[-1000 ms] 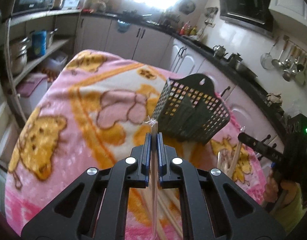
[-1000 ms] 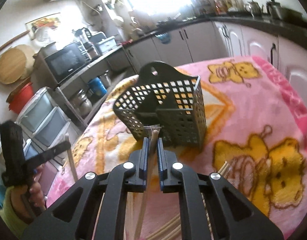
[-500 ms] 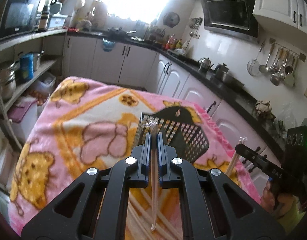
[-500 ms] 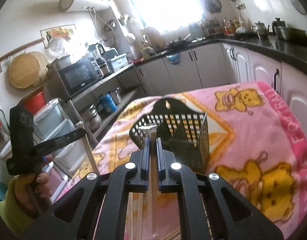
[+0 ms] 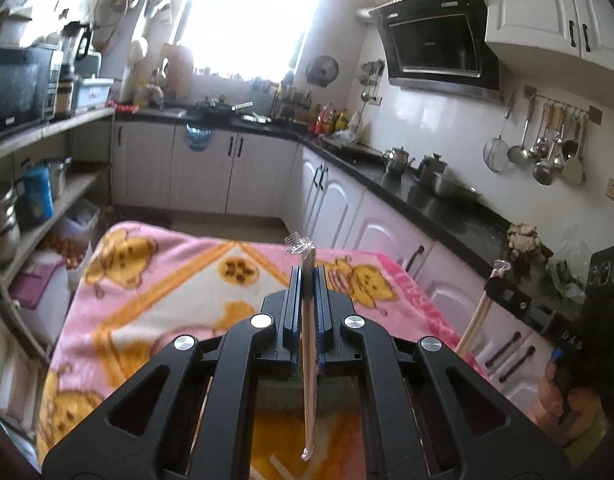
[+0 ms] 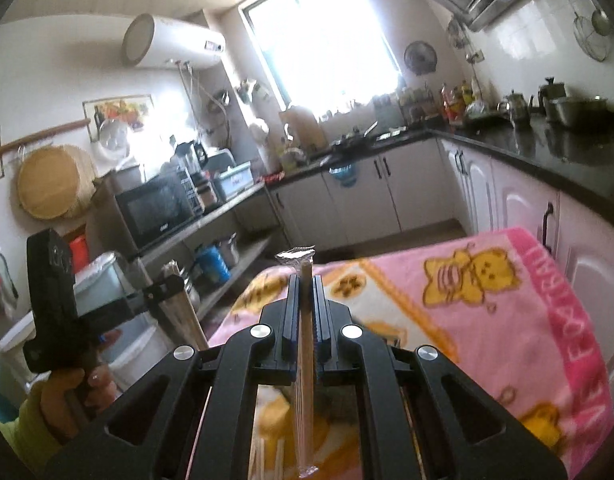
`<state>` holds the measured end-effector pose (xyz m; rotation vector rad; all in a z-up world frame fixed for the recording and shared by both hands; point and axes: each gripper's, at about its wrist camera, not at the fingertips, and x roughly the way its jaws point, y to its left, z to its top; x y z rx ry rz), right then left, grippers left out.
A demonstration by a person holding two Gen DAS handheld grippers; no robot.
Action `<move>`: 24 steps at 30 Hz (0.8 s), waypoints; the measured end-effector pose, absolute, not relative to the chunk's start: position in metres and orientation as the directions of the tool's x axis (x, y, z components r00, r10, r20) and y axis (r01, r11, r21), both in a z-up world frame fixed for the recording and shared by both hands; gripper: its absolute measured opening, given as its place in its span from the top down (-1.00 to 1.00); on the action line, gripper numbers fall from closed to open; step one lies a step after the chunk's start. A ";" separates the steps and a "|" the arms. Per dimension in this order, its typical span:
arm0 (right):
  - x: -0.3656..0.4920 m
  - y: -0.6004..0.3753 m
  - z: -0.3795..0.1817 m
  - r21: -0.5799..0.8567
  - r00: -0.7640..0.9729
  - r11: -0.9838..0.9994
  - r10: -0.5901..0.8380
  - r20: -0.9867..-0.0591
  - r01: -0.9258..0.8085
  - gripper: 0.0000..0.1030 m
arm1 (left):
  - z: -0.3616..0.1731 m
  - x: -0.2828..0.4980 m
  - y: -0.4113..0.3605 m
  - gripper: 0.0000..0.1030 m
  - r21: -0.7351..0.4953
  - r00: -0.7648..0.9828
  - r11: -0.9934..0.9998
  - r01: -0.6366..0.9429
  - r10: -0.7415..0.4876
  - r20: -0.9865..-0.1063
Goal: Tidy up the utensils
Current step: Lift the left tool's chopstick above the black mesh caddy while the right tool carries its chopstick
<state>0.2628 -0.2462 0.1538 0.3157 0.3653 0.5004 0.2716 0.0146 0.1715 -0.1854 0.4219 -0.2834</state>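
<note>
My left gripper (image 5: 307,276) is shut on a pair of wrapped chopsticks (image 5: 308,360), held upright with the wrapper end sticking out past the fingertips. My right gripper (image 6: 305,284) is shut on another pair of wrapped chopsticks (image 6: 305,380), also upright. Both are raised above the table with the pink cartoon blanket (image 5: 155,292), which also shows in the right wrist view (image 6: 487,312). The dark utensil basket is mostly hidden below the gripper bodies. More loose chopsticks (image 6: 263,460) lie on the blanket under the right gripper. Each gripper shows in the other's view: the right one (image 5: 503,292), the left one (image 6: 163,292).
White cabinets with a black counter (image 5: 427,196) run along the back and right, with kettles and pots. Hanging ladles (image 5: 543,148) are on the right wall. Open shelves (image 5: 39,200) with a microwave and pots stand on the left.
Both grippers have risen and tilted up with their chopsticks. The basket, in plain view before, has dropped out of sight under the gripper bodies.
</note>
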 end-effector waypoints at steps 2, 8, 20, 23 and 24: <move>0.269 -0.248 0.161 0.381 0.827 0.832 0.509 -0.239 -0.402 0.88 | 0.179 0.276 0.010 0.98 -0.208 0.892 0.952 0.226 -0.288 -0.348; 0.291 -0.253 0.179 0.368 0.871 0.853 0.457 -0.180 -0.372 0.88 | 0.190 0.298 0.004 0.98 -0.194 0.913 0.956 0.218 -0.271 -0.306; 0.335 -0.250 0.155 0.335 0.900 0.887 0.393 -0.188 -0.317 0.88 | 0.156 0.335 -0.013 0.98 -0.162 0.914 0.958 0.237 -0.276 -0.297; 0.340 -0.246 0.142 0.317 0.906 0.897 0.377 -0.192 -0.306 0.88 | 0.144 0.340 -0.016 0.98 -0.151 0.912 0.958 0.243 -0.279 -0.300; 0.341 -0.245 0.138 0.311 0.908 0.901 0.372 -0.194 -0.303 0.88 | 0.140 0.341 -0.016 0.98 -0.145 0.912 0.959 0.243 -0.277 -0.302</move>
